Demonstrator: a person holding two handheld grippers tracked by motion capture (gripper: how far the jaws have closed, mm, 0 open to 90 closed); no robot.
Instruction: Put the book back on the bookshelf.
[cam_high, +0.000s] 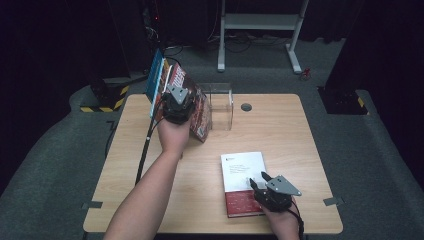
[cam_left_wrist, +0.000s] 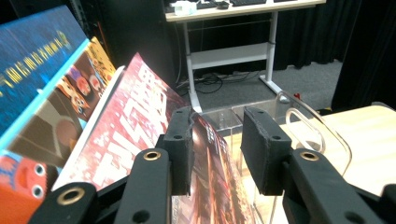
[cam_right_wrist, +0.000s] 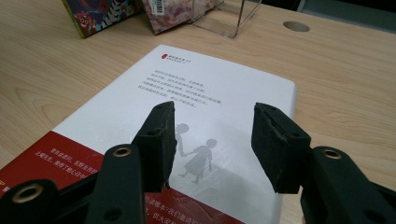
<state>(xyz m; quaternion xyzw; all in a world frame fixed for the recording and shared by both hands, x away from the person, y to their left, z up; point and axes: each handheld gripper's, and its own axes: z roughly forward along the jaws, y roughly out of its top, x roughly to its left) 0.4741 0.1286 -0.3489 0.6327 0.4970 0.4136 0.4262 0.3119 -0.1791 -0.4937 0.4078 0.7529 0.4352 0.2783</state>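
- While the left gripper (cam_left_wrist: 215, 149) is up by the leaning books at the back of the worktop (cam_high: 280, 130), its jaws stand a little apart around the top edge of the red book (cam_left_wrist: 140, 126); I cannot tell if they squeeze it.
- The red book leans on a blue book (cam_left_wrist: 32, 60) and sits just beside a clear box (cam_high: 221, 107).
- The right gripper (cam_right_wrist: 212, 140) hangs over the white book (cam_right_wrist: 205, 107), jaws apart, holding nothing.
- The white book lies flat near the front edge.
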